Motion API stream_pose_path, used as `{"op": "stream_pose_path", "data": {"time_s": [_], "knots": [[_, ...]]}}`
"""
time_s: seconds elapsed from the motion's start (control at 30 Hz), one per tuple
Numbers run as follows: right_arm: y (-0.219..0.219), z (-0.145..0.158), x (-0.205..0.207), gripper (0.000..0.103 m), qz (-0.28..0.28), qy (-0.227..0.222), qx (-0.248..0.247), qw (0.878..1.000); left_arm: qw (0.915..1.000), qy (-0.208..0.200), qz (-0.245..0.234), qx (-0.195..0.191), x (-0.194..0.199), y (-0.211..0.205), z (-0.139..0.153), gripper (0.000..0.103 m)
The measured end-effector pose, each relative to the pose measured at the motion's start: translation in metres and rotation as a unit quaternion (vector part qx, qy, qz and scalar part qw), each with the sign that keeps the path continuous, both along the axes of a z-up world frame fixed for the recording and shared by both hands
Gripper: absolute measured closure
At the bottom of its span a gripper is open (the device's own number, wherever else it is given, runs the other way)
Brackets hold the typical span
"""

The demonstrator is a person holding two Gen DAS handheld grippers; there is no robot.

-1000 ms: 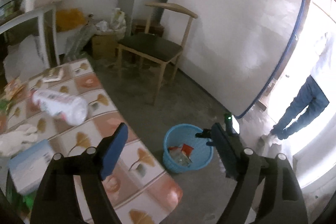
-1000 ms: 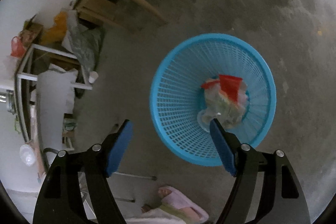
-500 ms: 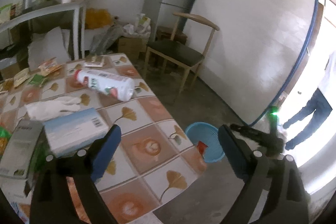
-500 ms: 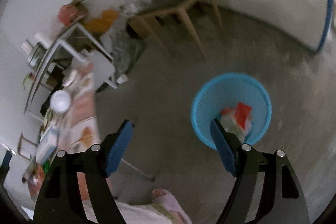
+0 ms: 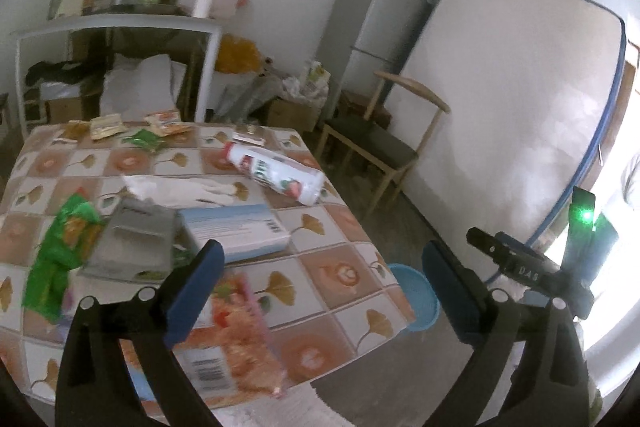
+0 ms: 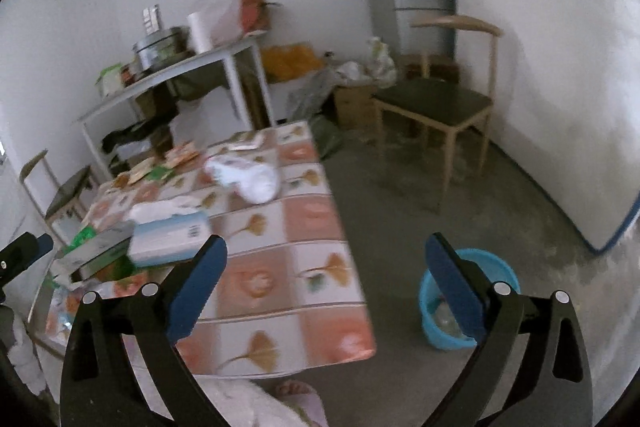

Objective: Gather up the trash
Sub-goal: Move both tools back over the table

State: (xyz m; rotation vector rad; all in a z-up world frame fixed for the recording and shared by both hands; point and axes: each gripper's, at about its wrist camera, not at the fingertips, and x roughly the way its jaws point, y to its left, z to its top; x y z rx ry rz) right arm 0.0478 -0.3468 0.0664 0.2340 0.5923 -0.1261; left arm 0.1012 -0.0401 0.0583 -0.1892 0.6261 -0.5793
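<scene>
Partly hidden — blue basket [image 6: 498, 269] behind right gripper [image 6: 326, 291], jaws just spread, empty; left gripper [image 5: 320, 287] likewise.

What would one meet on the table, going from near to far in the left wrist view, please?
Orange snack packet → light blue box → white bottle lying on its side → small wrappers at the far edge.

A bottle [image 5: 276, 174] lies on the table [image 5: 340, 267], with the basket [image 6: 500, 271] beside it.
</scene>
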Motion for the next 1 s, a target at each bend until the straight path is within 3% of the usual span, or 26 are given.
{"op": "stream_pose_path", "data": {"time_s": [0.23, 0.43, 0.77, 1.0], "knots": [[0.083, 0.014, 0.010, 0.008, 0.068, 0.000, -0.031, 0.997, 0.9992, 0.003, 0.039, -0.011, -0.009, 0.054, 0.001, 0.006], [0.130, 0.012, 0.027, 0.008, 0.113, 0.016, -0.009, 0.993, 0.9974, 0.007, 0.071, -0.009, -0.014, 0.094, 0.003, 0.006], [0.172, -0.001, 0.048, 0.008, 0.152, 0.058, 0.031, 0.986, 0.9892, 0.050, 0.138, -0.006, -0.007, 0.147, -0.014, 0.006], [0.180, -0.013, 0.058, 0.008, 0.156, 0.087, 0.059, 0.982, 0.9863, 0.056, 0.155, -0.001, -0.004, 0.173, -0.028, 0.006]]}}
